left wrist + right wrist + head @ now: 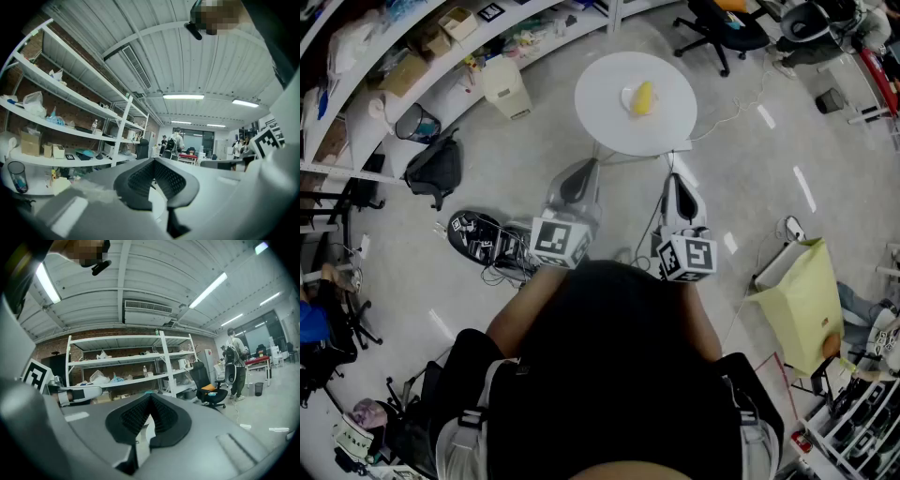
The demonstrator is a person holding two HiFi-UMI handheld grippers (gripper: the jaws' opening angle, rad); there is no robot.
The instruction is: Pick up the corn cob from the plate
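Note:
A yellow corn cob [643, 97] lies on a small white plate [629, 97] on the round white table [609, 103], seen only in the head view. Both grippers are held level in front of the person, side by side, short of the table's near edge. My left gripper [589, 165] points toward the table, and its jaws [153, 160] are shut with nothing between them. My right gripper [674, 178] is also shut and empty, its pads meeting at the tip [150, 397]. Neither gripper view shows the corn.
White shelves [422, 56] full of boxes run along the left. A white bin [506, 89], a black backpack [436, 169] and cables [487, 244] lie on the floor at left. A yellow paper bag [806, 300] stands at right, office chairs [717, 28] beyond the table.

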